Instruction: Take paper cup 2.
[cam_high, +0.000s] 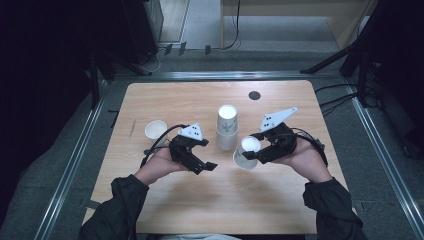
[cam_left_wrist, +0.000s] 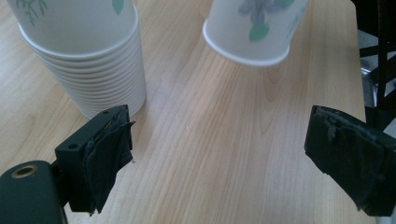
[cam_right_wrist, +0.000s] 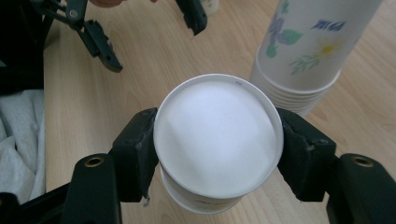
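Paper cup (cam_right_wrist: 218, 140) in right tongs (cam_right_wrist: 217, 149); print unreadable.

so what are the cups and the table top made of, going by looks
The held cup in the right claw and the stack of cups look like thin matte white paper with printed flowers and rolled rims. The table shows pale wood grain, smooth and satin; solid wood or laminate, I cannot tell.
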